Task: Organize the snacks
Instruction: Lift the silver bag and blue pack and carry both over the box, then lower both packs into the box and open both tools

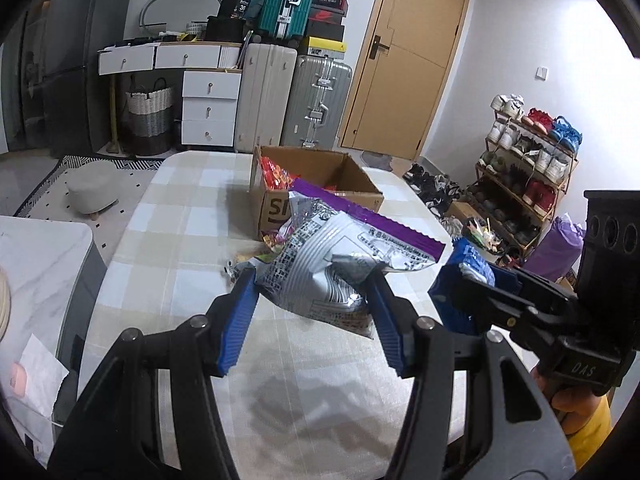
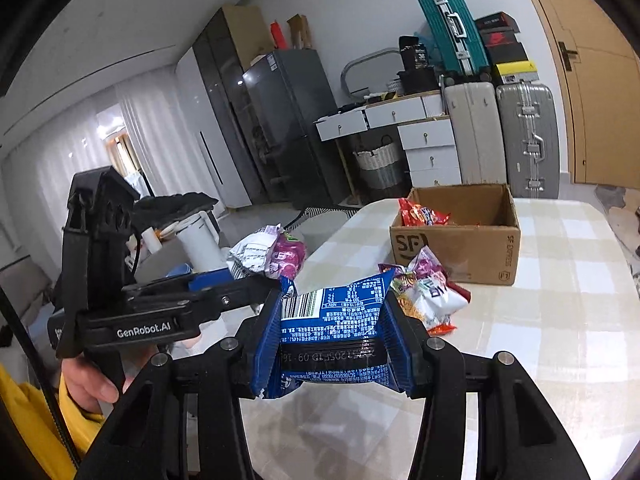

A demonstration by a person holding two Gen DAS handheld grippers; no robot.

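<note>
My left gripper [image 1: 312,312] is shut on a silver snack bag with a purple top strip [image 1: 336,256] and holds it above the checked table. My right gripper [image 2: 332,328] is shut on a blue snack packet [image 2: 340,324], also held above the table. The right gripper with the blue packet [image 1: 464,280] shows at the right of the left wrist view. The left gripper's silver and purple bag [image 2: 268,256] shows at the left of the right wrist view. A cardboard box [image 2: 480,256] with red snack packs [image 2: 424,212] inside stands on the table ahead.
Loose snack packs [image 2: 428,292] lie on the table [image 2: 560,320] in front of the box. In the left wrist view the box [image 1: 320,188] stands at the table's far end. Suitcases [image 1: 296,96], drawers and a shoe rack [image 1: 524,168] stand beyond.
</note>
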